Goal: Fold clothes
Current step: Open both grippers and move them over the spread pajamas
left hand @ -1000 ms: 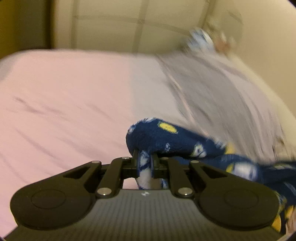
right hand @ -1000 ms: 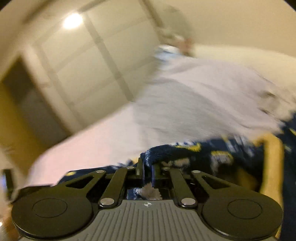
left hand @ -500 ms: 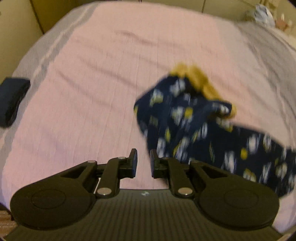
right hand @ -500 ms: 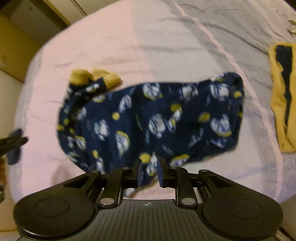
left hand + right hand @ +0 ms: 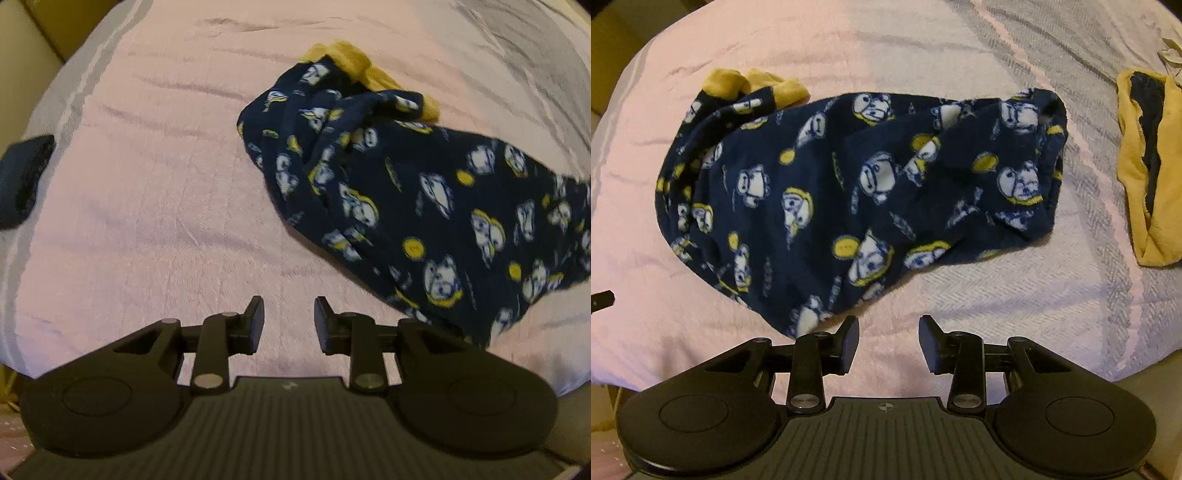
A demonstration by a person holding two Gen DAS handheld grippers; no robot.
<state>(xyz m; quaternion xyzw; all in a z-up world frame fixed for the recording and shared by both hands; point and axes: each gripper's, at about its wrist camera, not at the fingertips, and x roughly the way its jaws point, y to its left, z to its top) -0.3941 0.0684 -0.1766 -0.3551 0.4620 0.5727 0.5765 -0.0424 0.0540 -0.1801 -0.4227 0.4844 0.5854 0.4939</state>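
Navy fleece trousers (image 5: 857,181) with a white and yellow cartoon print lie loosely folded on the pink bed cover; their yellow cuffs (image 5: 753,85) bunch at the far left end. In the left wrist view the trousers (image 5: 406,192) lie to the upper right. My left gripper (image 5: 288,321) hangs over bare cover to the left of the near hem, its jaws opening with nothing between them. My right gripper (image 5: 888,338) hovers just in front of the near hem, jaws opening, nothing between them.
A folded yellow and navy garment (image 5: 1145,166) lies at the right on the grey striped part of the bed cover (image 5: 1052,295). A dark object (image 5: 22,181) sits at the bed's left edge. The bed's front edge runs just below both grippers.
Both grippers held the trousers up a second ago, then let go. The trousers have dropped flat onto the bed, and both grippers have tipped downward and opened wider.
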